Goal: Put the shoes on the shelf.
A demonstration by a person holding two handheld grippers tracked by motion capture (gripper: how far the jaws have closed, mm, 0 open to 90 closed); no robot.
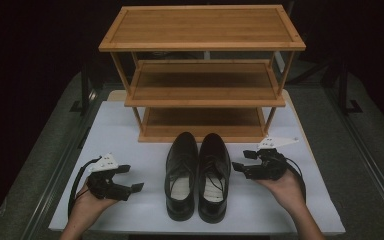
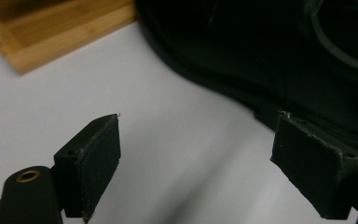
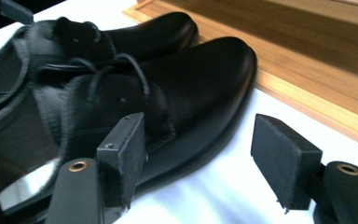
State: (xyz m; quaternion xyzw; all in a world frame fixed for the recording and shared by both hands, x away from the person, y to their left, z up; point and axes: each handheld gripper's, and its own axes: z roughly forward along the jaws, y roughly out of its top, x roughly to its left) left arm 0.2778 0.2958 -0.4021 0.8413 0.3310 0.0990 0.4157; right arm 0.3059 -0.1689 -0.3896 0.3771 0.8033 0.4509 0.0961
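A staged recording lab is showing here: a white-covered counter (image 1: 130,125) is standing isolated against black surroundings, dark stand legs (image 1: 84,90) are flanking it at 10 and 2 o'clock, grey flooring (image 1: 25,165) is lying around.

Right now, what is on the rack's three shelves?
The top shelf of the wooden rack is bare. The middle shelf and bottom shelf show nothing at the front, but their rear parts are hidden under the shelves above.
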